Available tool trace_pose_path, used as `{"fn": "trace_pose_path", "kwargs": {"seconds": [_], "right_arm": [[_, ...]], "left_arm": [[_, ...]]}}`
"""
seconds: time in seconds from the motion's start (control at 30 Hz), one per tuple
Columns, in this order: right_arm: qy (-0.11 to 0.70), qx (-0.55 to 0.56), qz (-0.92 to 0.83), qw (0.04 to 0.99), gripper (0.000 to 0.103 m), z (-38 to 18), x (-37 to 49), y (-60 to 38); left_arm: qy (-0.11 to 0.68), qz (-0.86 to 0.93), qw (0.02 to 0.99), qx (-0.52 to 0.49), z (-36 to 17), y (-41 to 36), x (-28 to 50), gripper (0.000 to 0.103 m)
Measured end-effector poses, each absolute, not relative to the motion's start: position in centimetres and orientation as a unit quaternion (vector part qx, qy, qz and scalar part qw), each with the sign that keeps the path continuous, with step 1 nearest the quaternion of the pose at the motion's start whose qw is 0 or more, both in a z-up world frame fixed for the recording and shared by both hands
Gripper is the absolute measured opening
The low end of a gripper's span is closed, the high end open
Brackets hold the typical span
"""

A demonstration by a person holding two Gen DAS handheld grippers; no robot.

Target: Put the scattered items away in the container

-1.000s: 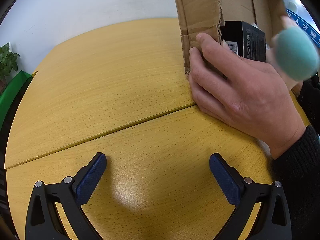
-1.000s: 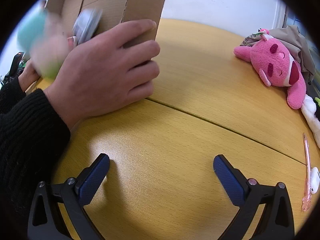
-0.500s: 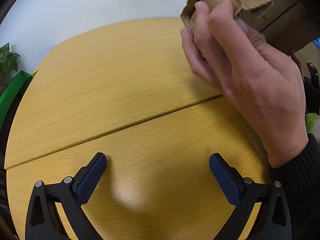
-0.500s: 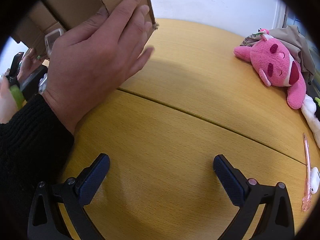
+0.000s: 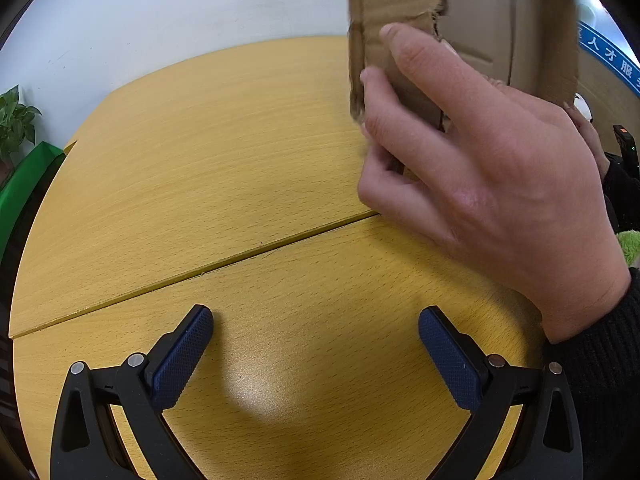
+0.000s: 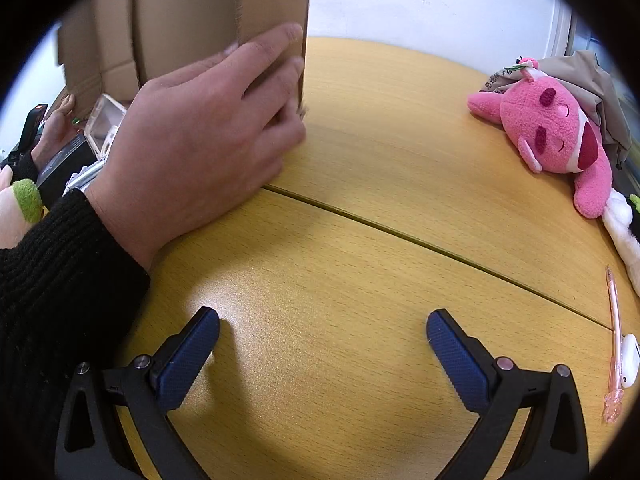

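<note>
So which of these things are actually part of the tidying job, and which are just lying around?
Part of the job:
cardboard box
pink plush toy
pink pen
both open grippers

Just lying about:
potted plant
green bin
grey cloth

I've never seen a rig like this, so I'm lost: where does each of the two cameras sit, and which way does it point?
Left wrist view: sits on the left gripper, looking along its open fingers over the wooden table; a bare hand grips the cardboard box at right.
Right wrist view: sits on the right gripper, open too; pink plush at right.
Shared: the table, hand and box.
</note>
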State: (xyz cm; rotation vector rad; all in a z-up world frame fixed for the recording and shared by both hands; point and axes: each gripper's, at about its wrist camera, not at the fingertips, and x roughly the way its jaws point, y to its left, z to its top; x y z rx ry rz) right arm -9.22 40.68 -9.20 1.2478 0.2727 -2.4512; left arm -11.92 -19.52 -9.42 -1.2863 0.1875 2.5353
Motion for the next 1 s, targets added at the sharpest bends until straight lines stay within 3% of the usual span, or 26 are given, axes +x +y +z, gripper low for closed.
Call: {"fn": "trace_pose_path", "kwargs": {"seconds": [1.0], "right_arm": [[0.097, 0.443, -0.871, 0.188, 0.103, -9.09, -9.16, 40.63]], "left_arm": [[0.060, 0.882, 0.135, -0.447, -9.03, -19.59, -11.93, 0.103]]}}
